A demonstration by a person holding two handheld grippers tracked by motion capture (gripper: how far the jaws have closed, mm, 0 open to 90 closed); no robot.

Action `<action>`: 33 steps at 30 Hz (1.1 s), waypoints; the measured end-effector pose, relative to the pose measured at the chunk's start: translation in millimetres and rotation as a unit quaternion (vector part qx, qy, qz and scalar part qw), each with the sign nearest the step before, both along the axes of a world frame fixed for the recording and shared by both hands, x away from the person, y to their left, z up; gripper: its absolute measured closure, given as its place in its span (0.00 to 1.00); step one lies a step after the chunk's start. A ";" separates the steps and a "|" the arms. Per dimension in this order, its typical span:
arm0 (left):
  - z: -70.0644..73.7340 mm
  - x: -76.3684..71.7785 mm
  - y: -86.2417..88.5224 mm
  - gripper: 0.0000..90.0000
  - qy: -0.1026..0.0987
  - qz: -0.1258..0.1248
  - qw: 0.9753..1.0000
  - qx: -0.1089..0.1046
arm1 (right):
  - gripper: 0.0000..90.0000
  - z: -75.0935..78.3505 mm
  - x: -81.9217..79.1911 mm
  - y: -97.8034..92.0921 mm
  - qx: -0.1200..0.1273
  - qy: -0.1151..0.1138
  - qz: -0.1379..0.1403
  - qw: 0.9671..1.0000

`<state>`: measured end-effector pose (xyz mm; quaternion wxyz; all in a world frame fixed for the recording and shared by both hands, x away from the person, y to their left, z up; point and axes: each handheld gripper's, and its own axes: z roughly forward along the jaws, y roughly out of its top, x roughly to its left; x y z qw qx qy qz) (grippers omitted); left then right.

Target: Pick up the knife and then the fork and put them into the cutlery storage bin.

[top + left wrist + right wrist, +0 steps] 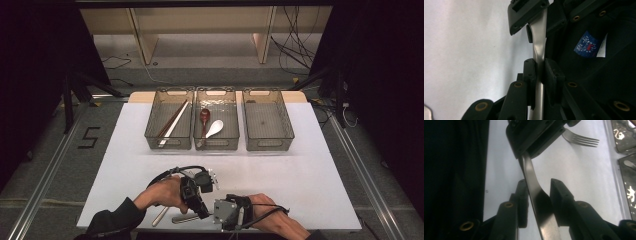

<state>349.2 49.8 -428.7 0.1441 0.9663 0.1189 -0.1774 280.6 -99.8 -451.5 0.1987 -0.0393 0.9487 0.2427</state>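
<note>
Two grippers [196,192] [227,212] share one fork [534,182] near the table edge [150,229].

Fork [534,182]: metal, silver, slim flat handle widening toward end. Tines [584,140] four, free, over white table surface. Handle runs between both grippers' jaws; left gripper [537,70] clamps it tight at narrow neck, right gripper [537,195] has wide end between its jaws, touching one pad, gap at other. In high view fork [214,176] sits near front table edge, tines pointing toward bins, mostly hidden by grippers.
</note>
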 end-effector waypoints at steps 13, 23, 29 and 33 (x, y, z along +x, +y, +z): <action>2.7 2.8 3.5 0.84 -0.001 0.007 1.000 -0.013 | 0.99 -0.6 -5.5 -2.0 -0.012 0.006 0.035 0.999; 27.4 14.7 29.7 0.61 -0.065 0.083 0.993 -0.057 | 0.99 2.2 4.9 -12.0 -0.002 0.008 -0.001 1.000; 39.0 22.2 50.2 0.46 -0.117 0.151 0.977 -0.099 | 0.99 6.8 16.6 -23.4 0.010 0.014 -0.052 0.998; 43.7 23.6 60.7 0.39 -0.145 0.169 0.968 -0.113 | 0.99 8.7 25.5 -32.8 0.016 0.016 -0.072 0.997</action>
